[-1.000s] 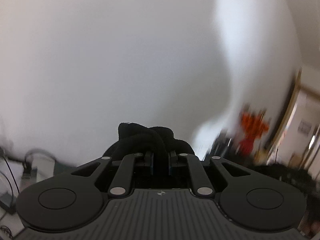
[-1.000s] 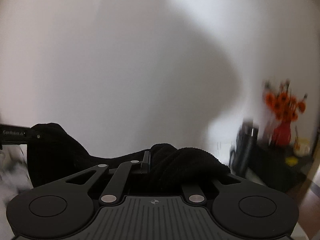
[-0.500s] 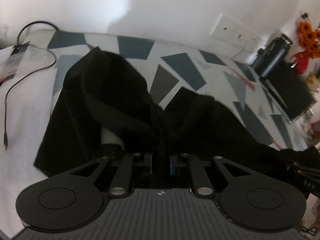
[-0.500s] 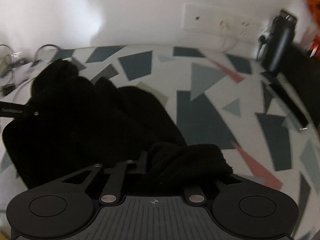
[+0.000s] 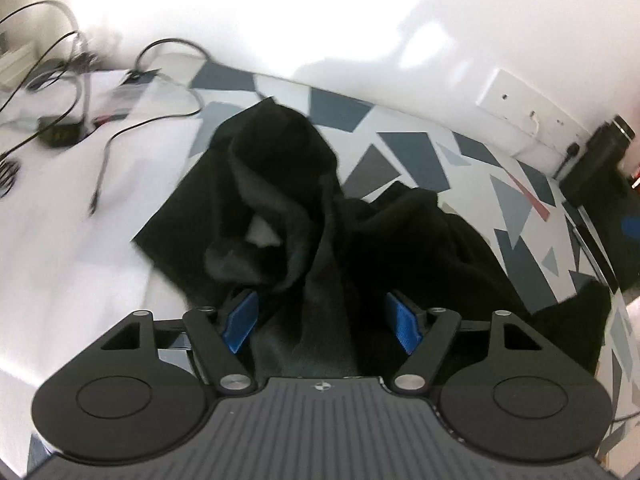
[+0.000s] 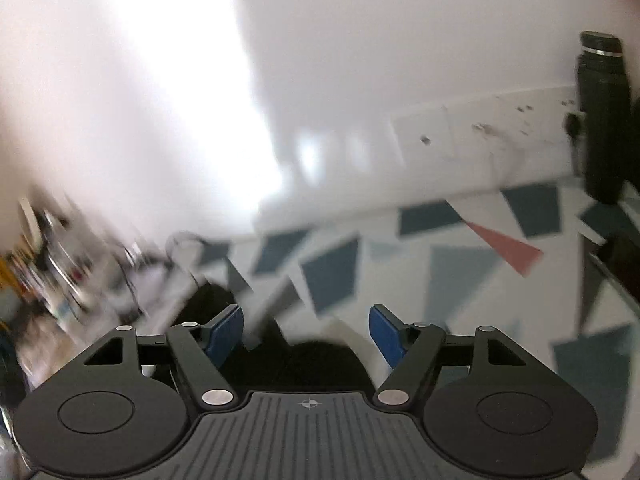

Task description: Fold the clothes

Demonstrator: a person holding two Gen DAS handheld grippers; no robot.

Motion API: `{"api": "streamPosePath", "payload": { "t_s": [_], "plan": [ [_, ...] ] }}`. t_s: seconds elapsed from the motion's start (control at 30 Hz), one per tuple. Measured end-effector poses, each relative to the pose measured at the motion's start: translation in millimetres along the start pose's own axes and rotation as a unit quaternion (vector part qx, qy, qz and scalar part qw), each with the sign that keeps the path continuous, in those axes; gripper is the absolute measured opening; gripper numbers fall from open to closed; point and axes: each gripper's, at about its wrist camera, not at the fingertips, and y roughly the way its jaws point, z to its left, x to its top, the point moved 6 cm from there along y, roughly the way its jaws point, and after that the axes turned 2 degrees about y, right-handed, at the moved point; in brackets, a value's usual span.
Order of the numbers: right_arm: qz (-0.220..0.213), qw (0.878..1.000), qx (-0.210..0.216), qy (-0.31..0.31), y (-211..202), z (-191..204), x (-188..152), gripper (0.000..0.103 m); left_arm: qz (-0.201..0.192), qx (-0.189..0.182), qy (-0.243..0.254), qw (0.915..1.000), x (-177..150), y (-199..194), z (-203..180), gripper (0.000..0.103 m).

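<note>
A white cloth with blue, grey and red shapes (image 5: 404, 148) covers the table. Black cables (image 5: 120, 136) lie at its left side. A white socket plate (image 6: 460, 132) is on the wall, and a black bottle (image 6: 604, 120) stands near it.

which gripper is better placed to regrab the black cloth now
Left, probably. The left gripper is open with the cloth bunched right between its jaws. The right gripper is open too, aimed mostly at bare sheet with only the cloth's edge under it.
</note>
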Motion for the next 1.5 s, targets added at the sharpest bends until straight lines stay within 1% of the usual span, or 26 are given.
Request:
{"api": "streamPosePath", "payload": {
  "t_s": [0.07, 0.13, 0.23, 0.33, 0.4, 0.43, 0.47, 0.5, 0.53, 0.57, 0.67, 0.77, 0.87, 0.93, 1.0, 1.07, 1.17, 1.23, 1.3, 1.4, 1.47, 1.5],
  "plan": [
    [0.009, 1.000, 0.021, -0.010, 16.7, 8.3, 6.2, 0.065, 0.000, 0.005, -0.011, 0.9999, -6.0, -6.3, 4.0, 0.072],
    [0.030, 0.998, 0.027, -0.056, 41.3, 23.5, -0.9, 0.060, 0.001, 0.004, -0.018, 0.9998, -10.9, -10.8, 7.5, 0.072],
    [0.081, 0.990, 0.029, -0.113, 84.6, 45.8, -26.1, 0.059, -0.004, 0.007, -0.028, 0.9996, -15.1, -16.4, 14.5, 0.072],
    [0.120, 0.983, 0.034, -0.132, 122.8, 61.5, -50.6, 0.059, -0.012, 0.003, -0.041, 0.9991, -17.1, -23.1, 21.8, 0.072],
    [0.142, 0.978, 0.028, -0.150, 145.6, 70.5, -66.0, 0.059, -0.013, -0.004, -0.040, 0.9991, -17.6, -24.4, 23.2, 0.072],
    [0.151, 0.975, 0.022, -0.160, 153.4, 73.7, -72.6, 0.051, -0.011, -0.008, -0.036, 0.9993, -18.0, -23.9, 22.8, 0.072],
    [0.156, 0.973, 0.016, -0.169, 158.2, 75.6, -77.4, 0.024, -0.010, -0.010, -0.030, 0.9994, -18.0, -23.7, 22.3, 0.072],
    [0.157, 0.972, 0.010, -0.175, 159.1, 76.2, -81.3, 0.009, -0.009, -0.012, -0.024, 0.9996, -17.7, -23.7, 21.6, 0.072],
    [0.153, 0.973, 0.004, -0.175, 156.1, 75.6, -84.2, 0.006, -0.009, -0.013, -0.018, 0.9997, -17.5, -23.7, 20.9, 0.072],
    [0.143, 0.975, -0.001, -0.169, 150.6, 73.2, -84.1, 0.006, -0.011, -0.017, -0.014, 0.9997, -16.7, -24.5, 20.6, 0.072],
    [0.089, 0.988, -0.019, -0.124, 123.9, 58.1, -72.3, 0.005, -0.018, -0.038, -0.008, 0.9991, -13.1, -26.9, 22.6, 0.072],
    [0.031, 0.995, -0.056, -0.071, 85.5, 31.7, -55.2, 0.005, -0.014, -0.047, -0.003, 0.9988, -9.7, -22.6, 24.9, 0.072],
    [-0.020, 0.993, -0.114, -0.023, 44.1, 0.2, -49.6, 0.004, -0.008, -0.059, 0.005, 0.9982, -6.8, -15.7, 21.8, 0.072],
    [-0.036, 0.987, -0.153, 0.018, 21.4, -23.4, -52.1, 0.004, -0.002, -0.073, 0.015, 0.9972, -5.3, -9.6, 16.9, 0.072],
    [-0.035, 0.982, -0.179, 0.054, 5.9, -43.3, -59.8, 0.005, 0.004, -0.088, 0.030, 0.9957, -4.3, -2.4, 7.7, 0.072],
    [-0.017, 0.977, -0.199, 0.080, -2.7, -60.4, -72.6, 0.005, 0.011, -0.102, 0.046, 0.9936, -3.3, 5.0, -2.2, 0.072],
    [-0.004, 0.974, -0.209, 0.083, -10.6, -63.6, -93.6, 0.005, 0.018, -0.128, 0.077, 0.9887, -0.5, 16.6, -21.3, 0.072],
    [-0.003, 0.974, -0.212, 0.074, -13.2, -58.7, -100.4, 0.005, 0.016, -0.144, 0.097, 0.9846, 4.4, 22.2, -35.5, 0.072],
    [-0.001, 0.975, -0.214, 0.062, -14.8, -54.4, -103.3, 0.005, 0.005, -0.160, 0.125, 0.9792, 12.7, 26.1, -53.0, 0.072],
    [0.000, 0.976, -0.214, 0.039, -13.4, -48.4, -101.8, 0.009, -0.021, -0.154, 0.181, 0.9711, 28.3, 33.5, -81.9, 0.072],
    [-0.007, 0.976, -0.215, 0.035, -14.0, -47.9, -95.6, 0.020, -0.029, -0.133, 0.204, 0.9694, 38.7, 46.0, -94.9, 0.072],
    [-0.013, 0.976, -0.214, 0.038, -13.7, -49.2, -91.5, 0.024, -0.032, -0.122, 0.214, 0.9686, 43.9, 52.9, -100.8, 0.072]
  ]
}}
